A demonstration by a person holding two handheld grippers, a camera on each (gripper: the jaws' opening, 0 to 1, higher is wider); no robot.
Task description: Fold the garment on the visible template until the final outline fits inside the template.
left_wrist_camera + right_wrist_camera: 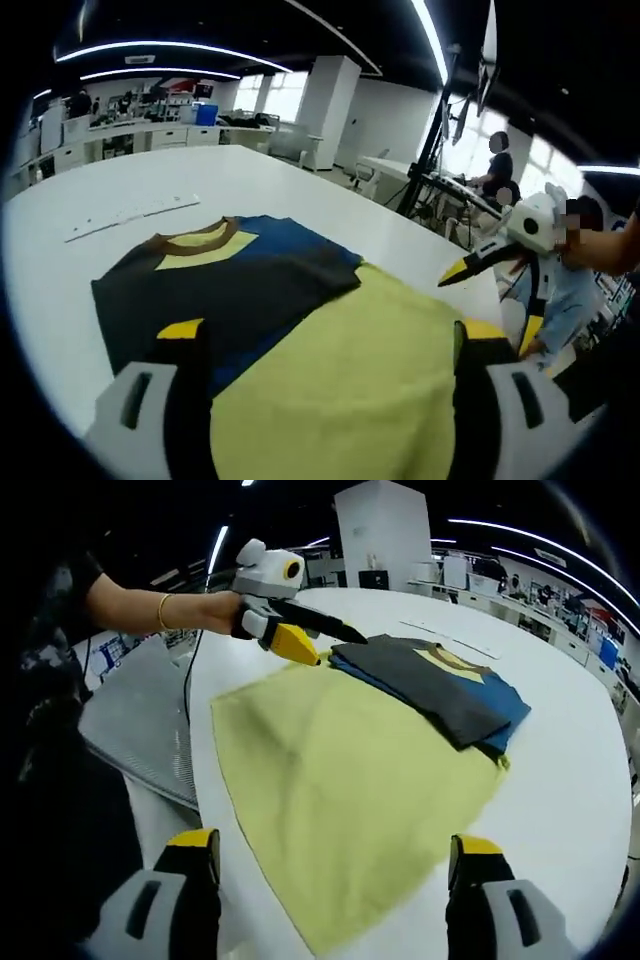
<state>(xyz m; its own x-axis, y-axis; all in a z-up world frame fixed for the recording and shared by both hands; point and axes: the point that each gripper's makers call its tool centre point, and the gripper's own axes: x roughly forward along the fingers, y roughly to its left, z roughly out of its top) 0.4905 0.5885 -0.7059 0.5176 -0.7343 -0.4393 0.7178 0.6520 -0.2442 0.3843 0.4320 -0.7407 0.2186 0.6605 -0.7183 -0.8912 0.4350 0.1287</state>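
Note:
A folded garment, dark grey and blue with a yellow chest patch and a brown collar, lies on the white table. Its near end rests on a creased yellow sheet. In the left gripper view my left gripper is open and low over that sheet, which spreads between its jaws. My right gripper comes in from the right. In the right gripper view my right gripper is open above the yellow sheet. The garment lies at the sheet's far end, and the left gripper hovers by the garment's corner.
A thin white strip lies on the table beyond the garment. A grey mesh chair stands off the table's edge, beside the person holding the grippers. People sit at desks farther back.

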